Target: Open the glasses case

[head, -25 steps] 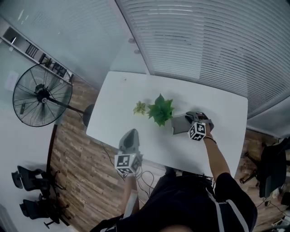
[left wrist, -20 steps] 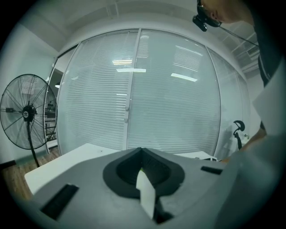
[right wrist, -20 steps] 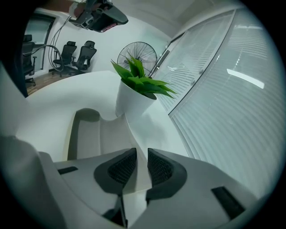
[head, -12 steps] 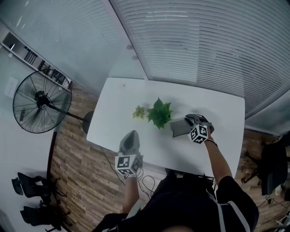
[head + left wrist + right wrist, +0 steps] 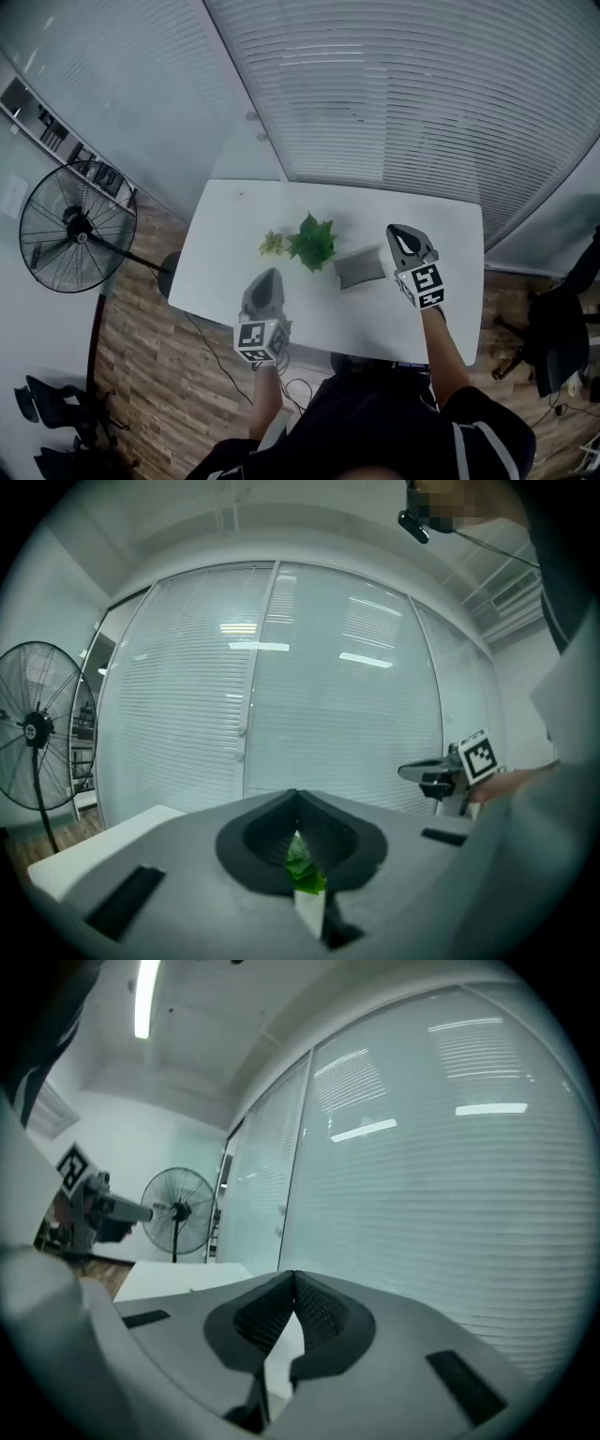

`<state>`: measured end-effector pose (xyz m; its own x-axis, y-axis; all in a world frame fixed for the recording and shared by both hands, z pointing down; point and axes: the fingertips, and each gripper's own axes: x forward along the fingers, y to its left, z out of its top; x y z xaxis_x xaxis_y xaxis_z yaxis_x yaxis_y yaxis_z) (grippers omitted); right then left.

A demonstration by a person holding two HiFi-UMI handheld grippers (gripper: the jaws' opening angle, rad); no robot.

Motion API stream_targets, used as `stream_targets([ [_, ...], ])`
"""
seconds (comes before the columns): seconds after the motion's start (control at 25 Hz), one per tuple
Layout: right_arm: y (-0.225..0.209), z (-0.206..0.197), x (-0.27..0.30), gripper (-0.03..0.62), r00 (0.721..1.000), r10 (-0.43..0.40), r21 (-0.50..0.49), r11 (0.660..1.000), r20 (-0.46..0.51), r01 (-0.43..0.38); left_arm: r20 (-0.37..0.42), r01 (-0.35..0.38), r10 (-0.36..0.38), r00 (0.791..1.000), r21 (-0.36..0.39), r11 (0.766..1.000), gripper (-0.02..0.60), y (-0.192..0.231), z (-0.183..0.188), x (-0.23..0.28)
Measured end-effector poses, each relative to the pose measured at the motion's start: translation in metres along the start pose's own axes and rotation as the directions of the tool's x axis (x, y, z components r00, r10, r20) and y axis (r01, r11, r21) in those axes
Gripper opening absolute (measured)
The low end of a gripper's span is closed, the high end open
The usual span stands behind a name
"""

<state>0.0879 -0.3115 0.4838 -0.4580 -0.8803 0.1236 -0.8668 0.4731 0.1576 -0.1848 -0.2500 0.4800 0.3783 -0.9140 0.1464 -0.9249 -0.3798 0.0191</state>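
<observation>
The green plant [image 5: 311, 242] stands near the middle of the white table [image 5: 234, 216], and the rest is placed by it. Only the head view shows the grey glasses case [image 5: 359, 269]. It lies flat on the tabletop just right of the plant and slightly nearer the person, and whether its lid is up or down cannot be told from that height. A smaller pale sprig [image 5: 272, 244] sits just left of the plant. The left gripper [image 5: 267, 276] hangs on the person's side of the plant, over the table's near edge, pointing toward the plant. The right gripper [image 5: 398, 231] is further right of the plant than the case is. The head view leaves the jaws unclear, but the gripper views settle them. The left gripper view shows its jaws pressed together at the tips with nothing pinched. A scrap of the plant's green shows through the slit below the tips, straight ahead. That view also catches the other gripper off to the plant's right, level in the air and off the tabletop. The right gripper view shows its own jaws closed tip to tip and empty, with slatted blinds [image 5: 450, 1147] ahead. At its left is a standing fan [image 5: 178, 1208], which the head view places far left of the plant on the wood floor [image 5: 141, 375].
</observation>
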Motion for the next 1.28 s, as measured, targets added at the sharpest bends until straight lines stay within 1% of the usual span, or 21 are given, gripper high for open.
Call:
stream_targets([
  [0.12,-0.024,0.028,-0.038,0.015,0.995,-0.086,0.130,0.988,0.045,0.079,0.038,0.027,-0.030,0.999,0.067,0.997,0.000,-0.008,0.017,0.007],
  [0.2,-0.041,0.037,-0.062,0.015,0.986,-0.154,0.191,0.972,0.062,0.140,0.057,0.032,-0.036,0.998,0.073,0.997,0.000,-0.007,0.026,0.013],
  [0.32,-0.056,0.041,-0.090,0.015,0.974,-0.217,0.218,0.956,0.069,0.198,0.075,0.043,-0.048,0.996,0.067,0.997,0.000,-0.011,0.038,0.020],
  [0.48,-0.068,0.050,-0.115,0.015,0.958,-0.268,0.245,0.940,0.102,0.237,0.099,0.063,-0.071,0.993,0.077,0.995,0.000,-0.019,0.054,0.022],
  [0.68,-0.065,0.069,-0.121,0.015,0.952,-0.279,0.208,0.946,0.128,0.249,0.103,0.083,-0.092,0.990,0.089,0.993,0.000,-0.029,0.061,0.027],
  [0.84,-0.068,0.080,-0.130,0.015,0.943,-0.296,0.214,0.941,0.150,0.261,0.110,0.117,-0.127,0.986,0.087,0.989,0.000,-0.040,0.066,0.027],
  [1.0,-0.070,0.076,-0.138,0.015,0.942,-0.306,0.208,0.939,0.141,0.274,0.116,0.136,-0.145,0.983,0.080,0.987,0.000,-0.049,0.070,0.025],
  [1.12,-0.065,0.075,-0.140,0.015,0.943,-0.305,0.174,0.944,0.130,0.282,0.111,0.144,-0.153,0.982,0.083,0.986,0.000,-0.054,0.069,0.025],
  [1.28,-0.058,0.074,-0.139,0.015,0.951,-0.282,0.165,0.951,0.124,0.261,0.108,0.148,-0.157,0.982,0.088,0.985,0.000,-0.059,0.069,0.023],
])
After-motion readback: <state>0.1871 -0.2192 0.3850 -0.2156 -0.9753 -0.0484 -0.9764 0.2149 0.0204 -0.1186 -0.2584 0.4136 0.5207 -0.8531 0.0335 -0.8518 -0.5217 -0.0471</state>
